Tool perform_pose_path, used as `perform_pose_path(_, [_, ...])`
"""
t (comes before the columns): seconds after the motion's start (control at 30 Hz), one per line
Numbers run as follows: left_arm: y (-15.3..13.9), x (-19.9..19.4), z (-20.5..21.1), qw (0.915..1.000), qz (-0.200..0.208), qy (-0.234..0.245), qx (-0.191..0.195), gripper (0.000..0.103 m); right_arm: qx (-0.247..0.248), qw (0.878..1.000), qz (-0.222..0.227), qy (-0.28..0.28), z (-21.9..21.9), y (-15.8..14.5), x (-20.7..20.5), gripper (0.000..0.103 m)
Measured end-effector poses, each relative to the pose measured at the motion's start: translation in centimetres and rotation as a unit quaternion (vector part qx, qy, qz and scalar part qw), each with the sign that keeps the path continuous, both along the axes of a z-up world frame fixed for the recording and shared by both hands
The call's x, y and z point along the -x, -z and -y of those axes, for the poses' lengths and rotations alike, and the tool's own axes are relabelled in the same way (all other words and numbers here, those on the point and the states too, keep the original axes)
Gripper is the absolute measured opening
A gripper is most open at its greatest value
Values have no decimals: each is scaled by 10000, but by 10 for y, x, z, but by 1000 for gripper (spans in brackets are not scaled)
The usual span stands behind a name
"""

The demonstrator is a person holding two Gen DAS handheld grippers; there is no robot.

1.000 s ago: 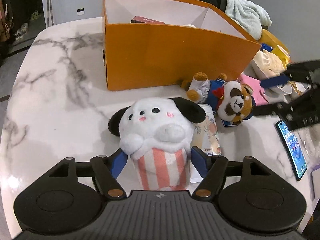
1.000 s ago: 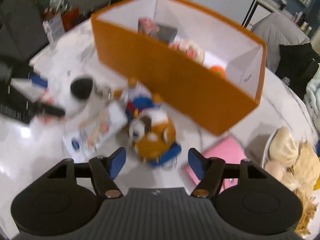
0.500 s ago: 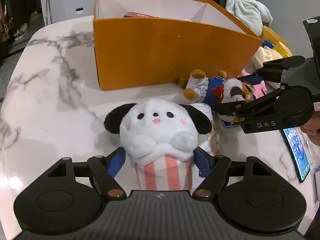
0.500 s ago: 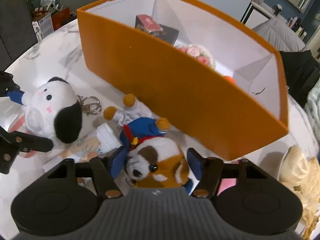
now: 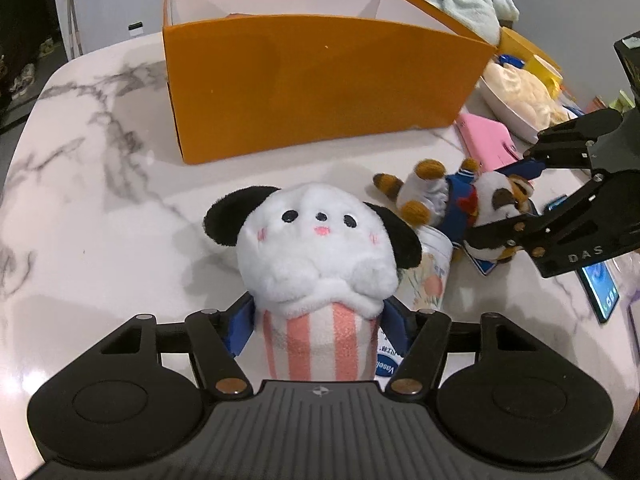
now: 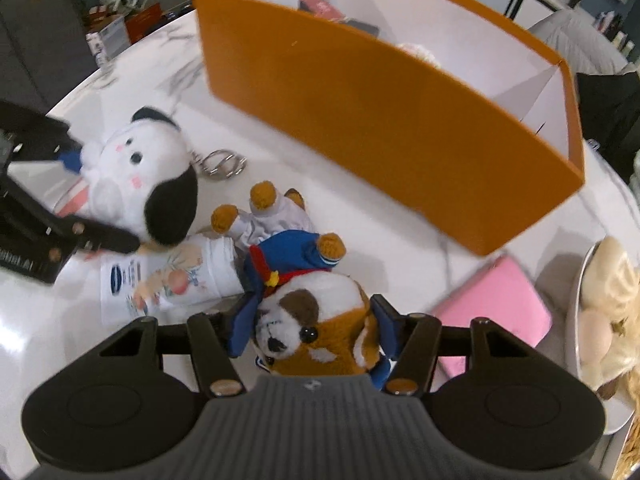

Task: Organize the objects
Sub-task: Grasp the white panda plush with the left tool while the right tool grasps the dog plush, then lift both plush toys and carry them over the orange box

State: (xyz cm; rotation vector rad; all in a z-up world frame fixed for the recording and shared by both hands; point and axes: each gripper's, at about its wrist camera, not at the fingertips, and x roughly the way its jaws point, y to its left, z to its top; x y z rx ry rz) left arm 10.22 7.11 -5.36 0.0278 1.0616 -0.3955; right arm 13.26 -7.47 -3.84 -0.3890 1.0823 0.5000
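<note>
An orange cardboard box with white inner walls is seen standing open on the marble table, and everything else is placed relative to it. Inside the box, a dark red packet lies against the far wall and a pale, fuzzy item is glimpsed just over the near wall; the rest of the interior is hidden. A white fold is seen at one end of the box.

In front of the box, a white dog plush with black ears and a pink-striped lower body is bracketed by the left gripper; its jaws are closing, and the blue pads are pressed into the striped body on both sides. A metal keyring is attached to the plush on the box side.

Nearer the box's right end, a raccoon plush in a blue sailor outfit is lain on its back, and its head is pinched between the closing jaws of the right gripper. A floral cream tube is lain between the two plush toys.

Beside the box's right corner a pink wallet is laid flat, and beyond it a white bowl is filled with a cream-coloured plush. A smartphone is lain further from the box.
</note>
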Motion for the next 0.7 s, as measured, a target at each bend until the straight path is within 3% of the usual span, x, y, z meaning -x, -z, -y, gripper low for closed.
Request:
perform_pose_path(0.27, [4, 17, 4, 9998, 135, 111, -117, 76, 61, 9999, 65, -58, 1, 2, 25, 63])
perform_pose_path(0.4, [6, 19, 1, 9998, 197, -63, 30, 76, 209, 9996, 214, 14, -6, 1, 30, 62])
perform_pose_path(0.57, [7, 18, -2, 9997, 114, -131, 142, 75, 243, 9980, 507, 274, -14, 2, 38, 61])
perform_pose_path(0.7, [6, 20, 2, 9998, 193, 12, -19, 75, 431, 9957, 787, 219, -21, 3, 48, 60])
